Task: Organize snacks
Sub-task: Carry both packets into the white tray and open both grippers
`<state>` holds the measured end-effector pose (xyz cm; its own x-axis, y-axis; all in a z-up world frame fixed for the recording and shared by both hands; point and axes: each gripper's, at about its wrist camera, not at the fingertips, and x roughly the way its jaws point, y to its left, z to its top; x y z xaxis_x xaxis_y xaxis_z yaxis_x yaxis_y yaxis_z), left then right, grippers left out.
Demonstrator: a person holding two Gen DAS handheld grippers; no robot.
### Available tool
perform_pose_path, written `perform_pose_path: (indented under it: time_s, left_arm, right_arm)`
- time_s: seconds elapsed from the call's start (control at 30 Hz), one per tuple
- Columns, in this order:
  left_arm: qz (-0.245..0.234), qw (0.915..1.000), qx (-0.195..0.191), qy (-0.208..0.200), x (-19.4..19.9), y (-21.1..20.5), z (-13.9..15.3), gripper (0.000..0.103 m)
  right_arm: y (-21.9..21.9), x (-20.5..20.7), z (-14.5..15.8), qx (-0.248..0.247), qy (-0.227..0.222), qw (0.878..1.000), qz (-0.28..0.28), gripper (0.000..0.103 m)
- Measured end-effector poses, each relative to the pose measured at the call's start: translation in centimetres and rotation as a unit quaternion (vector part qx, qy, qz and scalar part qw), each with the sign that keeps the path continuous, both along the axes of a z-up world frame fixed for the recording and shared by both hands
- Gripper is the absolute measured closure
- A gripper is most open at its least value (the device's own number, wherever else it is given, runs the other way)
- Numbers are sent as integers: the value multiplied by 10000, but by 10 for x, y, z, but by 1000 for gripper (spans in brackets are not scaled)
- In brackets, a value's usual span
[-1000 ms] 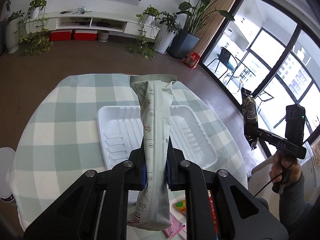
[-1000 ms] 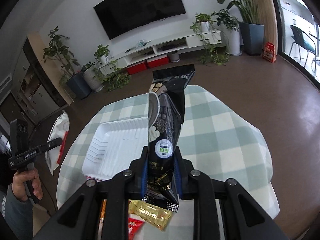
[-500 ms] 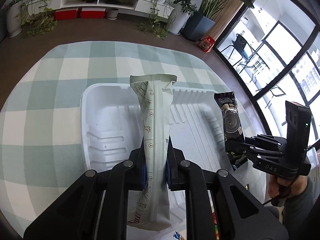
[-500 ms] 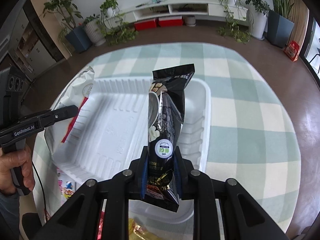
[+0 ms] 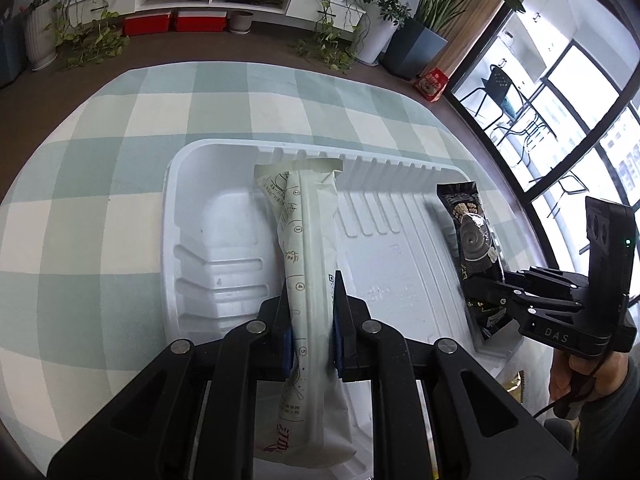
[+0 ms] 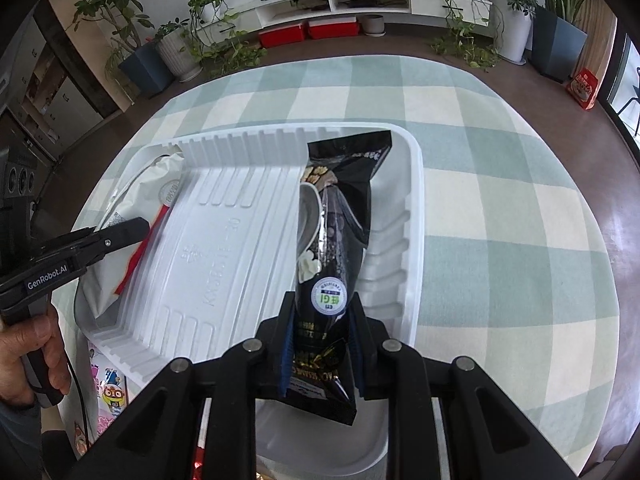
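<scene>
A white ribbed plastic tray (image 5: 224,152) (image 6: 412,184) lies on the green-and-white checked tablecloth. My left gripper (image 5: 311,316) is shut on a long white snack packet (image 5: 304,240), held low over the tray's left part; it also shows in the right wrist view (image 6: 132,208). My right gripper (image 6: 318,340) is shut on a long black snack packet (image 6: 336,224), held low over the tray's right end; it also shows in the left wrist view (image 5: 476,244).
More snack packets lie on the cloth near the tray's front edge: colourful ones (image 6: 110,396) and a gold one (image 5: 514,386). Potted plants (image 6: 168,48) and a white TV shelf (image 6: 360,0) stand beyond the table. Windows (image 5: 560,92) are at the right.
Both grippers have come down and forward with their packets, from high above the table to low over the tray. The packets now reach into the tray.
</scene>
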<state>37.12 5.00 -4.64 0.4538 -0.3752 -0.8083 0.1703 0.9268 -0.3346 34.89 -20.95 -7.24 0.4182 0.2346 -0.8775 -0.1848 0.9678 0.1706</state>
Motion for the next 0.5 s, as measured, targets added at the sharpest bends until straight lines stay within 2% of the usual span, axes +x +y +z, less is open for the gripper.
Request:
perform_pose_path:
  time_s: [0.3, 0.4, 0.43, 0.5]
  left_arm:
    - [-23, 9999, 96, -54, -1, -4, 2, 86]
    - [0, 9998, 166, -85, -4, -3, 4, 77]
    - [6, 9998, 176, -113, -5, -3, 5, 72]
    - [30, 9996, 204, -181, -7, -2, 8, 53]
  right_arm:
    - [3, -2, 3, 23, -67, 10000, -4, 71]
    - [2, -5, 6, 23, -152, 9999, 14, 67]
    - [2, -6, 7, 35, -168, 9999, 6, 65]
    - [1, -10, 12, 52, -241, 9997, -5, 61]
